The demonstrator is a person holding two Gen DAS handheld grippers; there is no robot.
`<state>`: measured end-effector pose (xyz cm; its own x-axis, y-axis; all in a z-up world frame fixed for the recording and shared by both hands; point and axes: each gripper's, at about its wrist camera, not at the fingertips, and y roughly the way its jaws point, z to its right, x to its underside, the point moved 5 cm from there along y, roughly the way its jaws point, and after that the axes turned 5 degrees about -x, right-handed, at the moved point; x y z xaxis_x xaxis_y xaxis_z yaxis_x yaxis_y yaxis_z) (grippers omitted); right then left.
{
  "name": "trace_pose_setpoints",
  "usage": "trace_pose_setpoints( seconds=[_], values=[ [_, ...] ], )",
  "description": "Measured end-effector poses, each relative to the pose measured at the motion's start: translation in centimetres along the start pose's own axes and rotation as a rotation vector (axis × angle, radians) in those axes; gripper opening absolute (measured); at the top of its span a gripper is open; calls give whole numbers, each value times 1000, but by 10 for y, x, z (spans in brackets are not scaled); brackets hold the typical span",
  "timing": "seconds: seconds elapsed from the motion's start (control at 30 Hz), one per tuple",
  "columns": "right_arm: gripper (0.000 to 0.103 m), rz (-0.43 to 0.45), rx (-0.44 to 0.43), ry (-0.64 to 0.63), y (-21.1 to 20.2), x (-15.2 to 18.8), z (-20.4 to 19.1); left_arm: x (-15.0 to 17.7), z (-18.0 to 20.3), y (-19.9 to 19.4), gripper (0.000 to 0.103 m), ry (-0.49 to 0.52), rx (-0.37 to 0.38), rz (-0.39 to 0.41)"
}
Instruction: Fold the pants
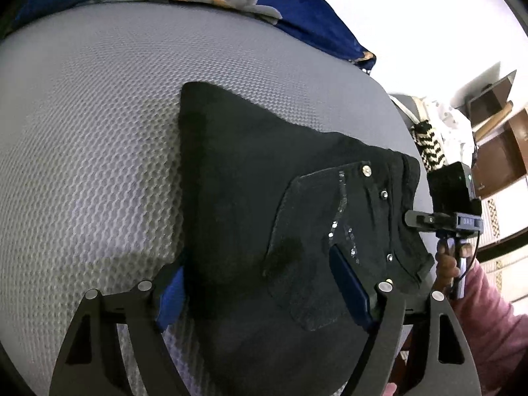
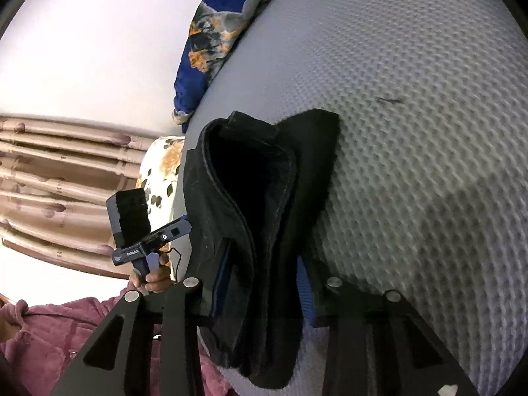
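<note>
Lying on a grey mesh-textured mattress, black pants; pale walls.

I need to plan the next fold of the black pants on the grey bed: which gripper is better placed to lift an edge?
Probably right. The right gripper already has the folded black pants' waistband edge between its fingers, while the left gripper stands wide open over them, gripping nothing.
</note>
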<state>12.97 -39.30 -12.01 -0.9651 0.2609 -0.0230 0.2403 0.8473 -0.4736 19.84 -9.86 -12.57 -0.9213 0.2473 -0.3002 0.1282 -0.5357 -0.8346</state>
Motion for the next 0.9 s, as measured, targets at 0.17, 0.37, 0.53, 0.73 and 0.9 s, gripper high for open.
trace_pose_setpoints(
  seconds=[0.17, 0.37, 0.53, 0.73, 0.9],
  values=[
    [30, 21, -12, 3, 3, -8, 1, -3, 2, 3, 79, 17, -14, -3],
    [30, 42, 13, -9, 5, -5, -2, -5, -2, 3, 70, -41, -32, -17],
    [30, 45, 25, 9, 8, -6, -2, -4, 1, 4, 70, -46, -95, -17],
    [32, 39, 40, 27, 10, -9, -2, 0, 12, 8, 70, 11, -190, 7],
    [36, 54, 54, 17, 16, -11, -8, -3, 13, 10, 67, -3, -209, -2]
  ],
)
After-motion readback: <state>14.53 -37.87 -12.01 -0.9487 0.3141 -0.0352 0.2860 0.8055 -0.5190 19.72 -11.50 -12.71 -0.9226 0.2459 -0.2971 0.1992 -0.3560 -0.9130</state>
